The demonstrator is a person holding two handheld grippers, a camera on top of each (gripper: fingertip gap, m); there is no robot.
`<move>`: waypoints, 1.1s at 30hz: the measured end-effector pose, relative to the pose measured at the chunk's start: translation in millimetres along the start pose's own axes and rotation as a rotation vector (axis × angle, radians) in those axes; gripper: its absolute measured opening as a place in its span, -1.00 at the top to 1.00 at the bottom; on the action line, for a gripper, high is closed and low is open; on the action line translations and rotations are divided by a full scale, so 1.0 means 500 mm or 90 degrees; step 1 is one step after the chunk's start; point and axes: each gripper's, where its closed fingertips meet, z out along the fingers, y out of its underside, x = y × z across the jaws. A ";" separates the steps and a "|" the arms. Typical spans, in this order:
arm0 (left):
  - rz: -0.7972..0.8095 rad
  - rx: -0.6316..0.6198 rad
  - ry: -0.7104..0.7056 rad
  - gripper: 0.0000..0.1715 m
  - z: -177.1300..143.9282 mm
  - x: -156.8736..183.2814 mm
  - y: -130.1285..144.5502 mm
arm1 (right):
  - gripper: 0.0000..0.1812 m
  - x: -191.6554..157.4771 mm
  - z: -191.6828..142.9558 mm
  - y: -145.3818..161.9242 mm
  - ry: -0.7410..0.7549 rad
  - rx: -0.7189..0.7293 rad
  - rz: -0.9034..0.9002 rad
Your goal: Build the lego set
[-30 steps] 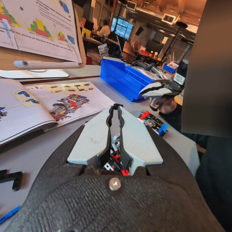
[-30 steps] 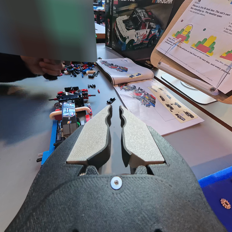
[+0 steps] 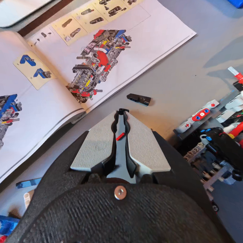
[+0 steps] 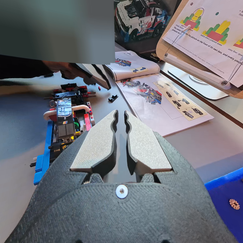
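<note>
Left wrist view: we see our left gripper tilted down over the grey table, its 2 grey fingers pinching a small black peg at the tips. Just beyond lies a short black beam piece, long axis running left to right, close to the edge of the open instruction booklet. A small red pin lies on the table, seen through the gap between the fingers. The half-built car chassis sits at the right, blurred.

In the right wrist view, our right gripper holds nothing, a narrow gap between its tips, poised above the table. The chassis lies to its left, long axis running away from us, blue side beam along its left edge. Farther off, the left gripper points down at the table between the chassis and the booklet. Behind stands the set's box, and a blue bin is at lower right.
</note>
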 end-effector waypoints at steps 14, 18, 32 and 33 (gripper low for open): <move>-0.014 0.044 -0.051 0.95 -0.081 -0.060 -0.008 | 0.99 0.015 0.004 0.004 0.039 0.014 0.005; -0.009 -0.076 -0.004 0.78 -0.049 -0.042 0.042 | 1.00 0.017 0.005 0.012 0.045 0.011 0.008; 0.133 -0.127 -0.077 0.72 -0.072 -0.052 0.026 | 1.00 0.001 0.016 0.026 0.027 -0.017 -0.002; 0.114 -0.106 -0.065 0.72 -0.079 -0.047 0.012 | 1.00 0.000 0.017 0.026 0.026 -0.017 -0.003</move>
